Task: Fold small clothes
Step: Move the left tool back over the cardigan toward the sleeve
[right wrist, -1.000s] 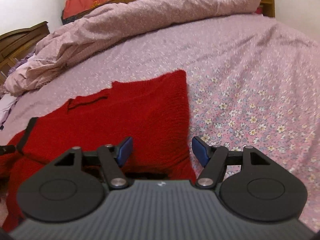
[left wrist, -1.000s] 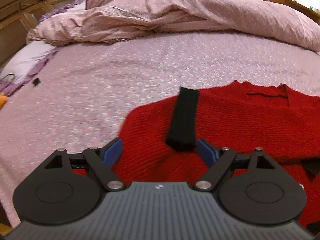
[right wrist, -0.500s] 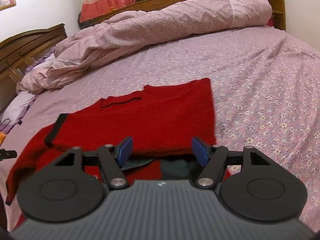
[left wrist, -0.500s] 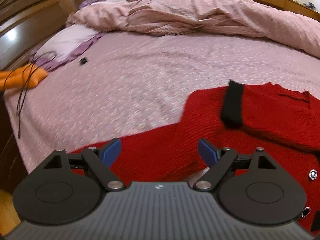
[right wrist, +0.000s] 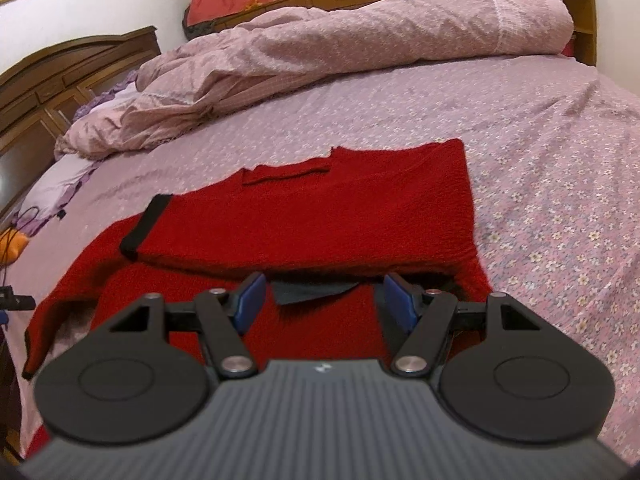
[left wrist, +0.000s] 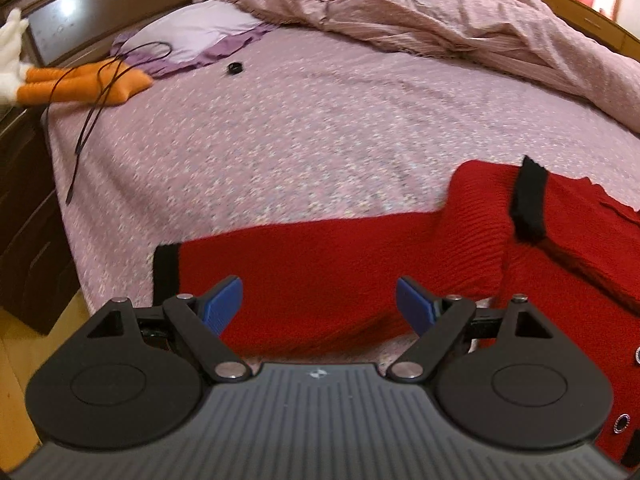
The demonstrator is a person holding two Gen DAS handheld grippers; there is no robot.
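A red knit cardigan [right wrist: 352, 216] with black cuffs lies on the flowered bedsheet [right wrist: 560, 184]. One sleeve is folded across its body, its black cuff [right wrist: 144, 226] pointing up-left. The other sleeve [left wrist: 320, 268] stretches out to the left, ending in a black cuff [left wrist: 166, 272] near the bed's edge. My left gripper [left wrist: 320, 304] hovers open over that stretched sleeve, nothing between its blue pads. My right gripper [right wrist: 322, 300] stands open above the cardigan's near part, over a dark patch [right wrist: 312, 292] of fabric under the folded sleeve.
A rumpled pink duvet [right wrist: 340, 52] fills the far side of the bed. At the left lie a lilac pillow [left wrist: 192, 36], an orange plush toy [left wrist: 80, 84], a black cable [left wrist: 92, 112] and a small black ring [left wrist: 235, 67]. Dark wooden furniture [left wrist: 28, 240] borders the bed's left edge.
My left gripper has swung left along the cardigan, from the folded cuff to the stretched-out sleeve. My right gripper has pulled back and risen slightly, showing more of the cardigan.
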